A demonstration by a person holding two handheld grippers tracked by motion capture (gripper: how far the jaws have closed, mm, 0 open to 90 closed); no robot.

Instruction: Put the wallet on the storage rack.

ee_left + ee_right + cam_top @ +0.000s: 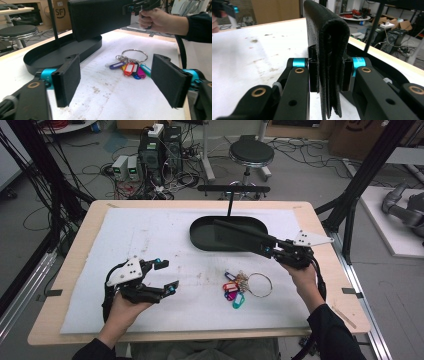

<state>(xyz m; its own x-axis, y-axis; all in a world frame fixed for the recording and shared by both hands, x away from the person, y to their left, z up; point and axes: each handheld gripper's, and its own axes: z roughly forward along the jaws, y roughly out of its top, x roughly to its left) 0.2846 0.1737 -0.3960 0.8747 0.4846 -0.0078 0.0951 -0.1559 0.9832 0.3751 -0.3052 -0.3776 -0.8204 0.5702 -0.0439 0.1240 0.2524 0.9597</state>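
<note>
The wallet (239, 235) sits clamped in my right claw (270, 251) over the tray (200, 238), while keys (131, 67) lie just ahead of my wide-open left claw (120, 82).

The left gripper (165, 276) has its fingers spread wide and bare, while the right gripper (268, 251) appears clamped tight.

black claws (165, 276), teal joints, dark sleeves
</note>
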